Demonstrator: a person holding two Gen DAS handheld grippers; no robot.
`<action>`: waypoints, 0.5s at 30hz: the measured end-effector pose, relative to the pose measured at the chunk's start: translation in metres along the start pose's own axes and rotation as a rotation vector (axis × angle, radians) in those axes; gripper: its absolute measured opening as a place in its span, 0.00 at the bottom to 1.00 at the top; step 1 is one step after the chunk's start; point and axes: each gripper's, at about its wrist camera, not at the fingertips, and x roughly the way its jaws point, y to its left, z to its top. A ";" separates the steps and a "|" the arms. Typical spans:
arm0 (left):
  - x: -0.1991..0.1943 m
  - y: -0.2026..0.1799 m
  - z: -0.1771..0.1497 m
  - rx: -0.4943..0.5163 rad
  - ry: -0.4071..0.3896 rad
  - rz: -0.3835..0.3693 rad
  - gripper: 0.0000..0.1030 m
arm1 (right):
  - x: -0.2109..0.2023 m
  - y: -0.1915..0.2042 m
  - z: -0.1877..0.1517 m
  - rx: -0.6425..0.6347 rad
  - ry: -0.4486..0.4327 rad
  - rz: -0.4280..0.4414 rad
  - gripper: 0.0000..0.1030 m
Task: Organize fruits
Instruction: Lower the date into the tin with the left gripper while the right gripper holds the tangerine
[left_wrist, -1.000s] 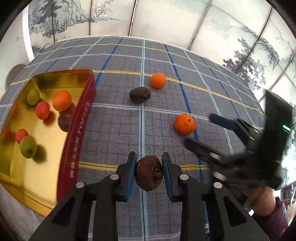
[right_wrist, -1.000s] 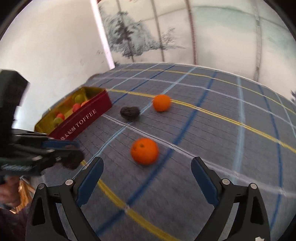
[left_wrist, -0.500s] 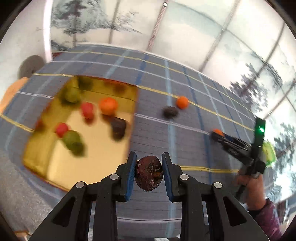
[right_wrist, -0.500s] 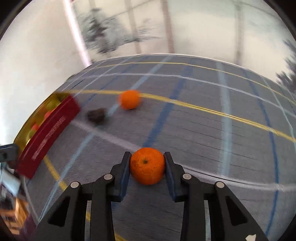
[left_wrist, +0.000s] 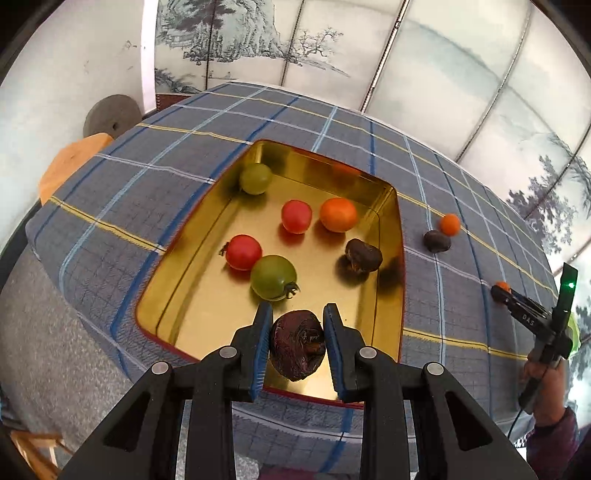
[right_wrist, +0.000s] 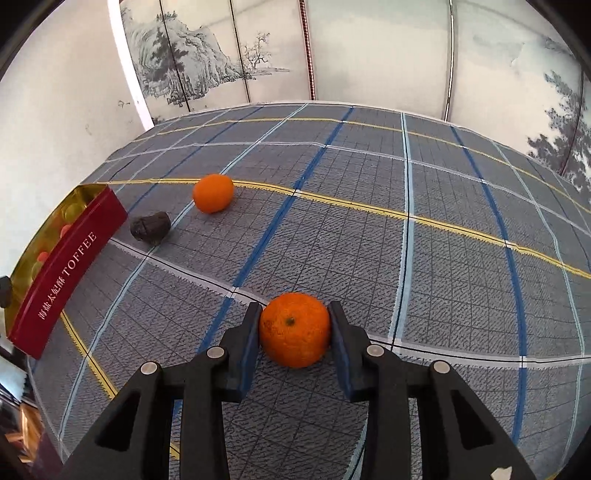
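Observation:
My left gripper (left_wrist: 297, 317) is shut on a dark brown wrinkled fruit (left_wrist: 297, 345), held above the near end of the gold tin (left_wrist: 400, 236). Inside the tin lie two green tomatoes (left_wrist: 273, 277), two red ones (left_wrist: 243, 252), an orange fruit (left_wrist: 338, 214) and another dark fruit (left_wrist: 364, 255). My right gripper (right_wrist: 293, 314) is shut on an orange (right_wrist: 294, 335) that rests on the checked cloth. A second orange (right_wrist: 213, 193) and a dark fruit (right_wrist: 150, 229) lie further off, beside the tin's red wall (right_wrist: 70, 266).
The checked cloth (right_wrist: 406, 240) covers the whole table. A painted folding screen (right_wrist: 369, 55) stands behind it. At the table's far left are a wooden stool (left_wrist: 70, 166) and a grey round slab (left_wrist: 110, 114). A person's hand (left_wrist: 546, 391) holds the right gripper.
The left gripper has carried the dark fruit from the cloth to above the tin. The right gripper has moved over the orange and shut on it.

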 end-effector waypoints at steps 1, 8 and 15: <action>0.001 -0.002 0.000 0.009 -0.003 0.003 0.28 | -0.001 0.000 0.000 0.002 0.000 0.003 0.33; 0.006 -0.021 0.011 0.077 -0.043 0.019 0.28 | -0.002 0.000 -0.001 -0.005 0.001 -0.006 0.33; 0.019 -0.031 0.032 0.122 -0.084 0.078 0.28 | -0.001 0.000 -0.001 -0.010 0.002 -0.011 0.33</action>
